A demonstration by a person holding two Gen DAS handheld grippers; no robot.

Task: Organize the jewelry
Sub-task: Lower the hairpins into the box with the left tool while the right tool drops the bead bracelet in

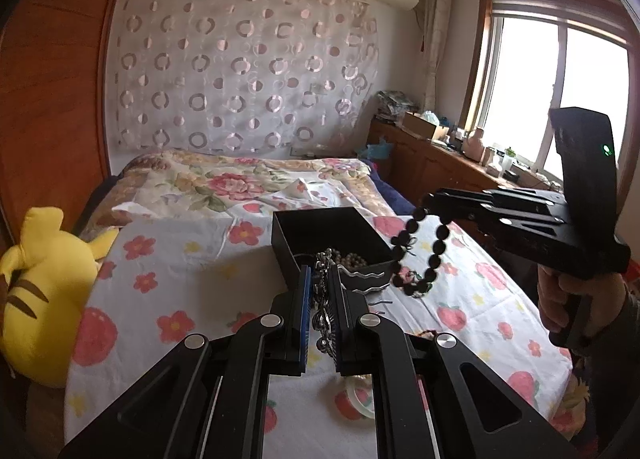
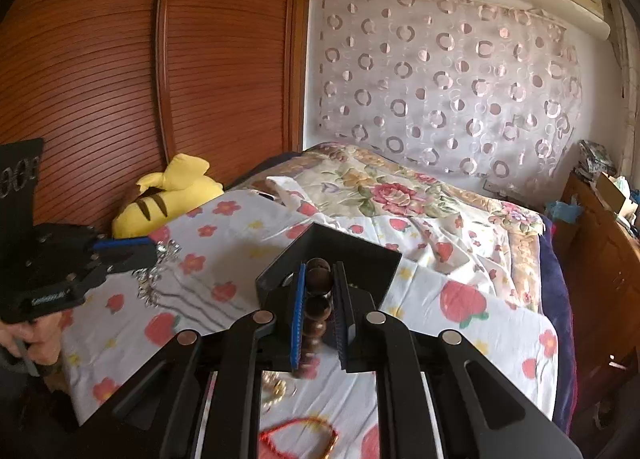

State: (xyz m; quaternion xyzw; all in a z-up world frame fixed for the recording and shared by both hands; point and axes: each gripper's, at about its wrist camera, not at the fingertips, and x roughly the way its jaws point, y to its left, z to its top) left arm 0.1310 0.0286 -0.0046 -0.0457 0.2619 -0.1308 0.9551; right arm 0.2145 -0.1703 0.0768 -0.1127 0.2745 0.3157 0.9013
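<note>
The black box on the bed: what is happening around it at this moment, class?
A person holds a gripper in each hand above a floral bed sheet. The left gripper is shut on a silver chain necklace. The right gripper is shut on a dark bead bracelet, which hangs in a loop near the open black box. The box already holds some beads. More jewelry lies on the sheet.

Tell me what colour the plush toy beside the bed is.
Yellow with dark brown stripes; the plush toy shows best in the left wrist view.
</note>
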